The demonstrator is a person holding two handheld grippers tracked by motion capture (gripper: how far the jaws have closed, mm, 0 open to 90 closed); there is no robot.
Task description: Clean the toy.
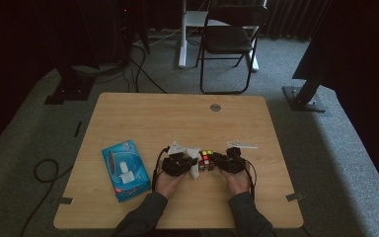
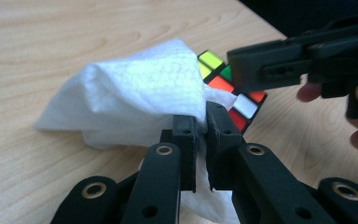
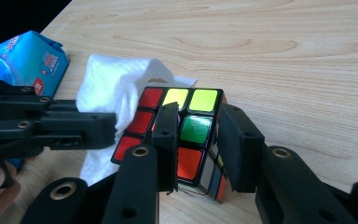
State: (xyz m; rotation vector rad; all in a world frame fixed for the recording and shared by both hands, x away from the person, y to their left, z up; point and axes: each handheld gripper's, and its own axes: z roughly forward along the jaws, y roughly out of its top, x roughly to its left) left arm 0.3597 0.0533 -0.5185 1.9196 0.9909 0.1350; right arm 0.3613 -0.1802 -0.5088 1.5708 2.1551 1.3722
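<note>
The work in hand looks like wiping a puzzle cube [image 1: 207, 160] with a tissue [image 1: 194, 163], and the way each thing is held fits that reading. The cube sits near the middle of the worktop [image 1: 143, 113], toward its six o'clock edge, and the right gripper [image 3: 196, 140] has its fingers [image 3: 165, 123] clamped on it: one pad lies across the face with the green and orange tiles, the other bears on the neighbouring side, so the cube is pinned at a corner and cannot spin while it is rubbed. In the right gripper view the cube looks tipped onto a lower edge, which would turn the red column toward the cloth.

The left gripper [image 2: 202, 123] comes in from nine o'clock of the cube. Its fingers [image 2: 185, 135] are pinched together on a fold of the tissue, leaving the rest to billow out as a soft pad that drapes against the cube's near side and touches it. Gripping a small fold likely gives a loose wad to sweep with, not a stiff edge.

A blue tissue pack [image 1: 125, 169] lies well apart at nine o'clock, probably kept clear of both hands yet within reach for a fresh sheet
</note>
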